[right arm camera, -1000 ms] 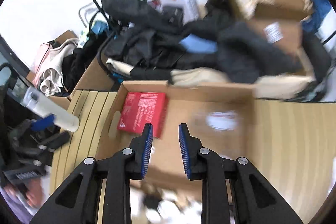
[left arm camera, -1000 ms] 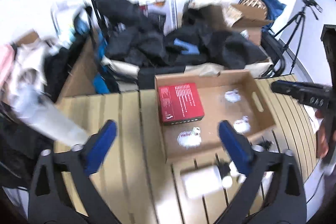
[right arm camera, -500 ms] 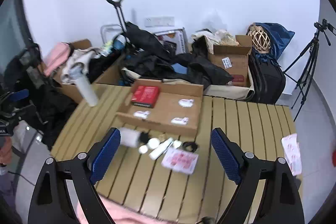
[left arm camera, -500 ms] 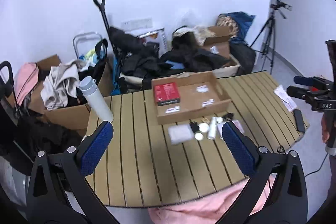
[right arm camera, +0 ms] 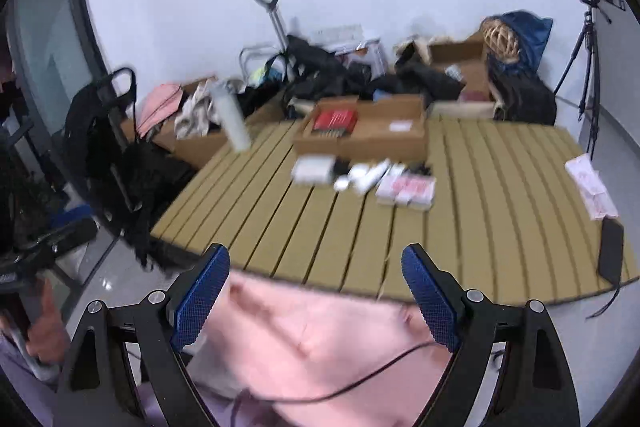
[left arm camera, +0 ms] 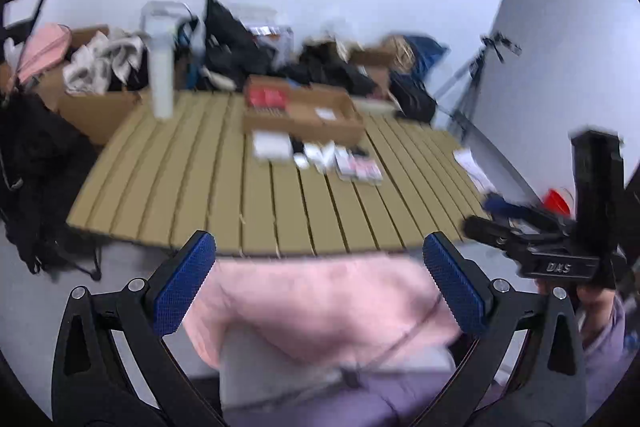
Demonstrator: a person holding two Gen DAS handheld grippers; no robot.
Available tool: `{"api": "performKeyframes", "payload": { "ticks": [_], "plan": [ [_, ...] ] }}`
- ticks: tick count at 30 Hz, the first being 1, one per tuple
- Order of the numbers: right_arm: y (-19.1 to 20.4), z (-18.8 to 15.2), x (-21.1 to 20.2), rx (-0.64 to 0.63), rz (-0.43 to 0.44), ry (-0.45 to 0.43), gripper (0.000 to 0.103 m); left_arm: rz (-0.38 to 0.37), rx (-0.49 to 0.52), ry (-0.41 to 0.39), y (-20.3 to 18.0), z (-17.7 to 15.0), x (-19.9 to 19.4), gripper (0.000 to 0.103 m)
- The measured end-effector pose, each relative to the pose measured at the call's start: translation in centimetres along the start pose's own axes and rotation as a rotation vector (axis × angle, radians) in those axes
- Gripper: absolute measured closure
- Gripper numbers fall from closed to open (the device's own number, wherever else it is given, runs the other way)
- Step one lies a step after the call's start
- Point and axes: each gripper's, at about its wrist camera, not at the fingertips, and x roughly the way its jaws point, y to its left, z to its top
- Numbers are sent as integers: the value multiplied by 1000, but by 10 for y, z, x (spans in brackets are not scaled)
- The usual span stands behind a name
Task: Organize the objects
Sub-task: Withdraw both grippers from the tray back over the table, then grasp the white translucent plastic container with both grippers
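Note:
A slatted wooden table [left arm camera: 224, 195] [right arm camera: 500, 195] holds a shallow cardboard tray [left arm camera: 320, 123] [right arm camera: 384, 139] with a red box [left arm camera: 266, 98] [right arm camera: 335, 119] in its left end. In front of the tray lie a white box [left arm camera: 273, 146] [right arm camera: 314, 167], small white items [right arm camera: 366, 177] and a pink-printed packet [left arm camera: 360, 169] [right arm camera: 407, 189]. My left gripper [left arm camera: 320, 283] is open and empty, held low before the table's near edge. My right gripper [right arm camera: 316, 291] is open and empty, also short of the edge; it shows at the right in the left wrist view [left arm camera: 552, 243].
A white bottle [left arm camera: 162, 83] [right arm camera: 232, 119] stands at the table's left back. A black phone [right arm camera: 610, 251] and a paper [right arm camera: 590, 185] lie at the right edge. Pink cloth [left arm camera: 320, 311] [right arm camera: 320, 339] is below both grippers. Boxes, bags, clothes and a tripod [right arm camera: 588, 67] crowd the wall.
Both grippers have pulled far back and down from over the tray to beyond the table's near edge. The right gripper went from nearly shut to wide open. The view is blurred by motion.

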Motion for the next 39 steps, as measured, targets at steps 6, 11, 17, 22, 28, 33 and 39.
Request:
{"api": "performKeyframes", "payload": {
  "ticks": [6, 11, 17, 22, 28, 33, 39],
  "plan": [
    [17, 0, 6, -17, 22, -39, 12, 141, 71, -77, -3, 6, -9, 0],
    [3, -7, 23, 44, 31, -8, 12, 180, 10, -20, 13, 1, 18, 0],
    [-25, -2, 66, 143, 74, 31, 19, 193, 20, 31, 36, 17, 72, 0],
    [-44, 40, 130, 163, 100, 62, 44, 95, 19, 65, 60, 58, 147, 0],
    [-60, 103, 253, 186, 131, 121, 59, 55, 65, 160, 87, 99, 267, 19],
    [-83, 128, 351, 255, 135, 180, 68, -15, 47, 237, 113, 113, 354, 50],
    [-107, 126, 400, 370, 221, 206, 71, -165, -115, 294, 144, 113, 403, 55]
  ]
}}
